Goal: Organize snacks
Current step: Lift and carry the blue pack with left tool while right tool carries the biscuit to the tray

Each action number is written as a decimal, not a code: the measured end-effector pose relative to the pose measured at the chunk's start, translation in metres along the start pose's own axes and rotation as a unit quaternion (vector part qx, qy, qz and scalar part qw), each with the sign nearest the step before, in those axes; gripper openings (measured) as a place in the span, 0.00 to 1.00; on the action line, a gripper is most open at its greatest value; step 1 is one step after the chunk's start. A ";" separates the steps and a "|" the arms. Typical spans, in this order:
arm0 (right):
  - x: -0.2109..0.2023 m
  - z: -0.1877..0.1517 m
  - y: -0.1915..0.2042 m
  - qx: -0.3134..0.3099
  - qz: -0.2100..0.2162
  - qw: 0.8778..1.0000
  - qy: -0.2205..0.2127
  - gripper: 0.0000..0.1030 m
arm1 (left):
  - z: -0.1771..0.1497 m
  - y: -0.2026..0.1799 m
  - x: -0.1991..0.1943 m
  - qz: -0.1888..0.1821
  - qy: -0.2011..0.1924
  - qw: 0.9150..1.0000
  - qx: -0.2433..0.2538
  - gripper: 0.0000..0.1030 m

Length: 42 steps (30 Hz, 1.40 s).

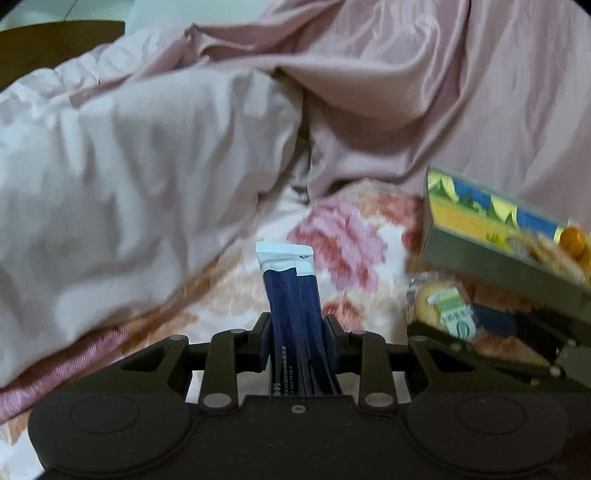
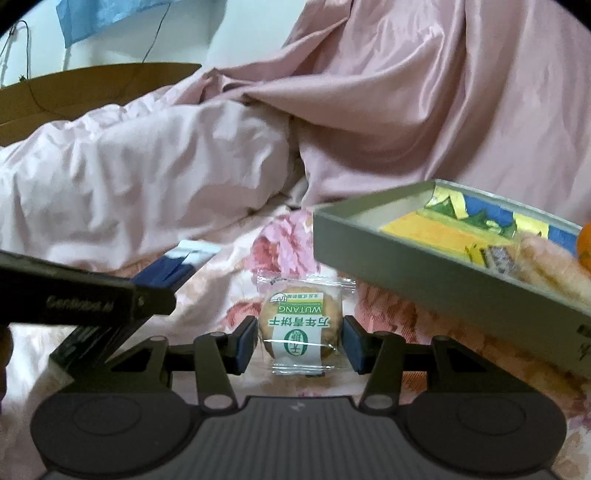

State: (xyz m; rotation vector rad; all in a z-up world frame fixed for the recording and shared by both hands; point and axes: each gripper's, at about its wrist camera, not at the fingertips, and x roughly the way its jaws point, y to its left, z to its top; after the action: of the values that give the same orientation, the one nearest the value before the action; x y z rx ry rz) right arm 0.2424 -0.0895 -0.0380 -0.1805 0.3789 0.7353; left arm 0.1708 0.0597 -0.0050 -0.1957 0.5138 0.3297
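Left wrist view puts the left gripper [image 1: 297, 341] nearest, its jaws clamped tight on a dark blue stick packet [image 1: 293, 295] with a white end that stands up between the pads. In the right wrist view the right gripper [image 2: 300, 343] sits low over the bed, its jaws about half apart with a wrapped round biscuit [image 2: 299, 325] between them; the blue pads [image 2: 246, 345] stand on either side of the clear wrapper, and whether they press on it cannot be told. The biscuit lies on a floral bedsheet [image 2: 280, 247] printed with pink and red flowers on a pale ground, which serves as the working surface. Just right of the biscuit, a shallow grey box [image 2: 406, 258] lies tilted, holding yellow and blue packaging, a pale wrapped snack and something orange at its far edge. From the left, the same box [image 1: 480, 258] shows at the right edge, above the biscuit. Beyond the sheet a rumpled pale pink quilt [image 1: 129, 166] fills the left side and a shinier pink cover [image 2: 424, 103] is heaped on the right. Farther back are a brown board [image 2: 74, 88], a pale wall and a blue cloth [image 2: 96, 18] hanging on it.
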 end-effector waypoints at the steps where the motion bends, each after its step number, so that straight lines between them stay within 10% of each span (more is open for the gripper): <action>1: -0.002 0.002 0.000 0.002 0.000 1.000 -0.003 0.52 | 0.003 -0.002 -0.002 0.000 -0.005 1.000 -0.005 0.30; 8: -0.026 0.024 -0.010 0.029 0.009 0.999 -0.044 0.50 | 0.030 -0.022 -0.016 -0.002 -0.038 0.999 -0.013 0.30; 10: -0.031 0.030 -0.014 0.033 0.008 0.998 -0.057 0.26 | 0.038 -0.030 -0.021 -0.007 -0.045 0.999 -0.011 0.30; 17: -0.032 0.031 -0.032 0.061 0.017 0.997 -0.042 0.26 | 0.048 -0.052 -0.022 -0.004 -0.044 0.999 0.003 0.30; 24: -0.018 0.005 -0.037 0.106 0.017 0.994 0.014 0.79 | 0.044 -0.048 -0.016 0.003 -0.032 0.999 -0.018 0.30; 39: -0.016 -0.023 -0.003 0.039 0.000 0.997 0.059 0.90 | 0.028 -0.055 -0.015 -0.012 -0.024 0.999 -0.019 0.30; 42: -0.006 -0.023 -0.003 0.039 0.007 0.996 0.080 0.72 | 0.026 -0.059 -0.016 -0.016 -0.021 1.000 -0.014 0.30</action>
State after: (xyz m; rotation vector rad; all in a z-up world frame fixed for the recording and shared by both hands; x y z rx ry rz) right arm 0.2340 -0.1017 -0.0570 -0.1642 0.5603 0.7206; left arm 0.1907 0.0072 0.0310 -0.2233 0.4648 0.3083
